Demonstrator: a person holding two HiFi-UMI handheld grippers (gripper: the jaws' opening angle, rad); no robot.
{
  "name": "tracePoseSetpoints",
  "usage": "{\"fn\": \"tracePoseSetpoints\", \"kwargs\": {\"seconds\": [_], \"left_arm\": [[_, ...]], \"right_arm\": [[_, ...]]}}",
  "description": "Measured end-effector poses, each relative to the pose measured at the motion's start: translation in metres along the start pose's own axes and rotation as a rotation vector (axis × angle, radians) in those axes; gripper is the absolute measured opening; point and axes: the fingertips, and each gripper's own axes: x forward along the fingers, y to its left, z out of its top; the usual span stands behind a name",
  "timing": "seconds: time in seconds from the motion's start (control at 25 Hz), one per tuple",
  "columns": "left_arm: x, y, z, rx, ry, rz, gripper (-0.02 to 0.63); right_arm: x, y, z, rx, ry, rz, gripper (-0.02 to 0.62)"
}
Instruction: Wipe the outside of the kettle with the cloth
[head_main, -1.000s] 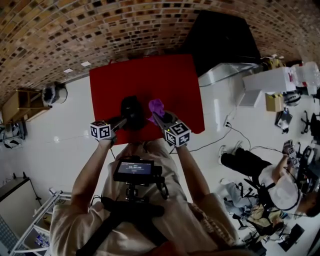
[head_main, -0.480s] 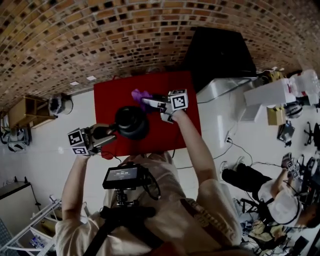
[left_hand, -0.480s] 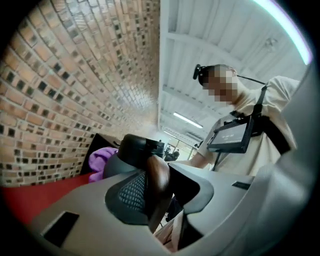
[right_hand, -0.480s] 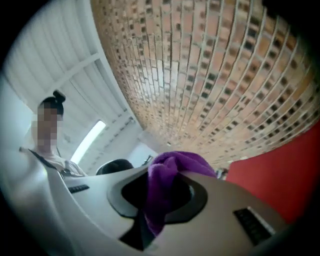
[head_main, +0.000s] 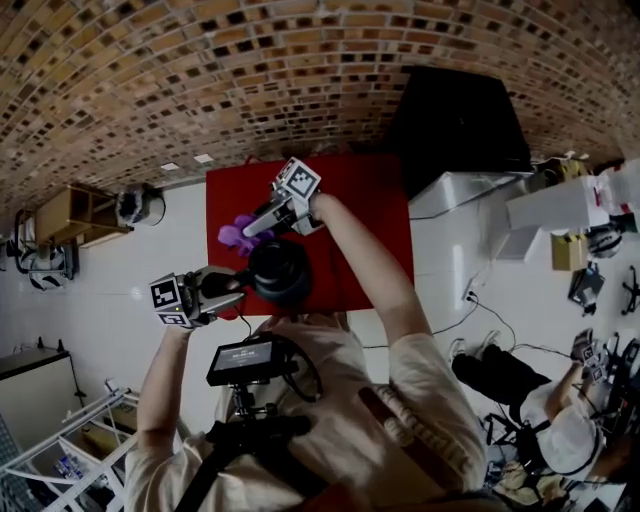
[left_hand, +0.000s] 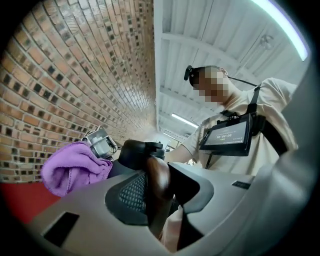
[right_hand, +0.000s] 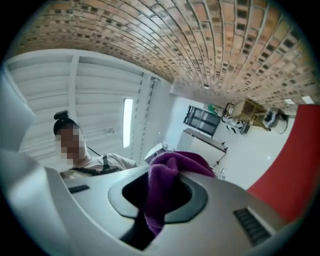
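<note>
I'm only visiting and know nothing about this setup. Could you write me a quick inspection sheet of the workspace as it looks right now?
Surface: red rectangular table, standing on a white floor.
Job's things: black round kettle, held by its brown handle; purple fleecy cloth right beside it, contact unclear.
Clutter: nothing seen on the table; boxes and gear on the floor at right.
Tools: left tool shut on the brown handle; right tool shut on the cloth.
Cables: thin cable on the floor right of the table.
Surroundings: brick wall, wooden shelf, black cabinet, seated person.
</note>
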Motion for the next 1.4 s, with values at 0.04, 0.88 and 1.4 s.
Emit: {"fn": "tracePoseSetpoints", "kwargs": {"seconds": [0.04,0.88,1.4], "left_arm": [[-0.002,0.002,-0.005,-0.02,-0.018,0.021,0.117],[-0.031,0.075,0.006,-0.067,-0.117,0.236,0.12],[-0.072,0.075,0.034,0.004,-0.093,0.146,0.12]], "right_arm": [[-0.008,-0.004,-0.007,0.019,-0.004,-0.021,0.083],[-0.02,0.063,-0.078,-0.372,-0.567,-0.617,0.08],[-0.048,0.09,-0.027,-0.45,-0.583,-0.865,0.08]]}}
